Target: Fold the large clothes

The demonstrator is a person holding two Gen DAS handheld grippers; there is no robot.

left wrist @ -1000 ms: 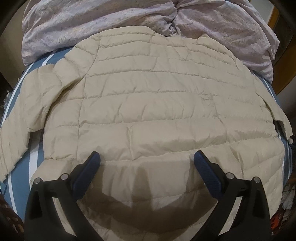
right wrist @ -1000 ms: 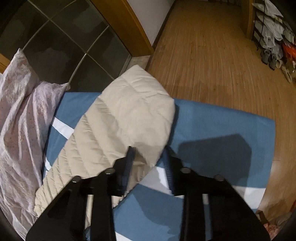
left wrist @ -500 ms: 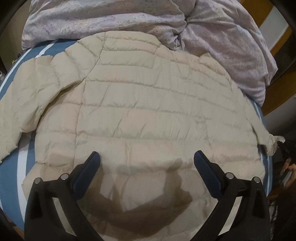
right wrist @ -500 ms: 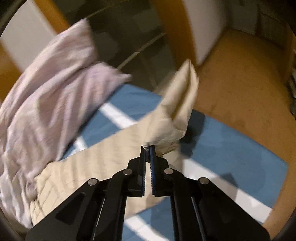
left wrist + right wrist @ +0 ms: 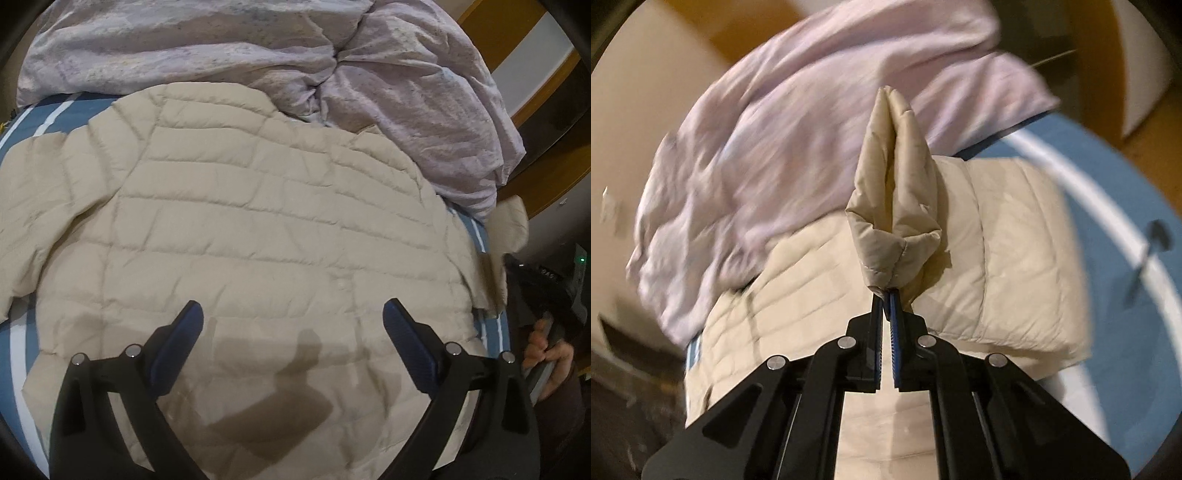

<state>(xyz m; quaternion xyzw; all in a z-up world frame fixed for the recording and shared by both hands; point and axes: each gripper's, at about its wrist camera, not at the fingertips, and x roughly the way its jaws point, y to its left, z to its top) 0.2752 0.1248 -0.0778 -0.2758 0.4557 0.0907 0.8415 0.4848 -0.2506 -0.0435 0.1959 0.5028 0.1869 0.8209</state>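
Right gripper (image 5: 885,295), clamped on the beige quilted puffer jacket's sleeve cuff (image 5: 892,206), seemingly by its edge only; slippery padding could slide free mid-fold.

The jacket (image 5: 258,229) is quilted beige cloth with a soft sheen; the duvet (image 5: 369,74) is matt, crumpled lilac cloth.

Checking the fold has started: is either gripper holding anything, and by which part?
The right gripper is shut on the beige puffer jacket, pinching the cuff end of its sleeve. The left gripper is open above the jacket, holding nothing.
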